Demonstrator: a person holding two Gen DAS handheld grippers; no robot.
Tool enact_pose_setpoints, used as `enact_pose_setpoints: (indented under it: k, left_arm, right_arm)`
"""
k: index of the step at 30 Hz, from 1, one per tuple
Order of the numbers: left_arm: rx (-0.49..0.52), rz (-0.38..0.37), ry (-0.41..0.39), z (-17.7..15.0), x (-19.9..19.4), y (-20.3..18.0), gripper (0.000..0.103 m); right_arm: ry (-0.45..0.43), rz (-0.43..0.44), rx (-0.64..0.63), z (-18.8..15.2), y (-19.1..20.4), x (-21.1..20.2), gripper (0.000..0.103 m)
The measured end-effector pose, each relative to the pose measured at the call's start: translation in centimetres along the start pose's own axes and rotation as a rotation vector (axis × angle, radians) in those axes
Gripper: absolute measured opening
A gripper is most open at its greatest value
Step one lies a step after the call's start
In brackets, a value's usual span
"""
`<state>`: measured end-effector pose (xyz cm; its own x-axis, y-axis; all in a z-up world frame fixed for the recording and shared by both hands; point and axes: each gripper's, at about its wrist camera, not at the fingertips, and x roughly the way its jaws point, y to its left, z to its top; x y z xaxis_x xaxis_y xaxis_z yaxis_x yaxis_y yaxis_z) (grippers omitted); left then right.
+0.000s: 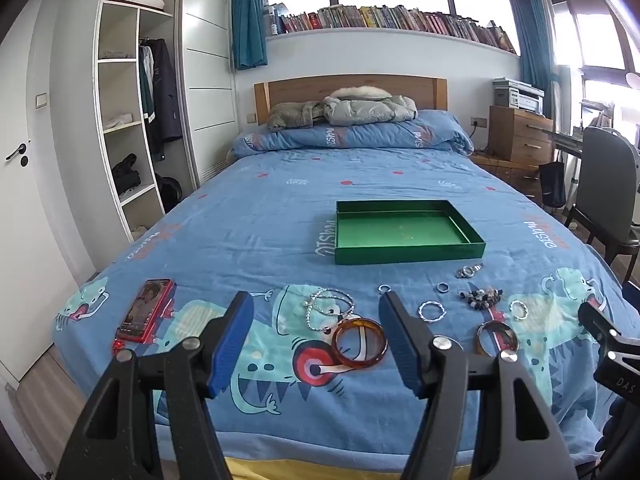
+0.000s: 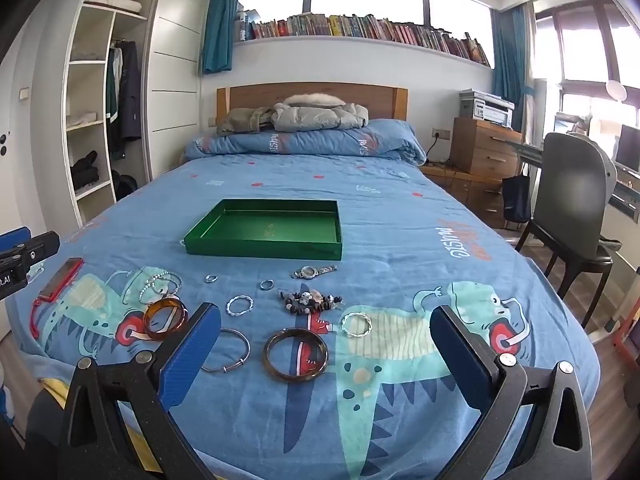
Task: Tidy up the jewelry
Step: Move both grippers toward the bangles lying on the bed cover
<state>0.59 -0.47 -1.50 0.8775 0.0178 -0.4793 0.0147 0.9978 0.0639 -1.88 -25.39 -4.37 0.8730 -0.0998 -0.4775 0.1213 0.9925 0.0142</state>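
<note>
A green tray lies bare on the blue bedspread. In front of it jewelry is spread out: an amber bangle, a dark brown bangle, a thin silver bangle, silver chains, twisted silver rings, a wristwatch and a dark bead bracelet. My left gripper hangs open above the amber bangle. My right gripper stands open above the brown bangle. Nothing is held.
A red-cased phone lies at the left near the bed's foot. Folded quilt and jackets fill the head of the bed. A wardrobe stands left, a dark chair and wooden drawers right.
</note>
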Motion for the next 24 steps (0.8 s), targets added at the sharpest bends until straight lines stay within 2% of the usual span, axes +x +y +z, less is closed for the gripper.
enact_pose_setpoints:
  k: [9,15,24]
  left_arm:
    - [-0.014,-0.019,0.048,0.1,0.9,0.7,0.063]
    - [0.012,-0.054,0.064,0.0,1.2,-0.5,0.063]
    - [0.005,-0.056,0.072,0.0,1.5,-1.7,0.063]
  right_arm:
    - [0.006,-0.02,0.05,-0.8,-2.0,0.9,0.103]
    - [0.043,0.033,0.061,-1.3,-1.8,1.8,0.103]
    - [0.024,0.047,0.036,-1.2,-1.3,1.5,0.103]
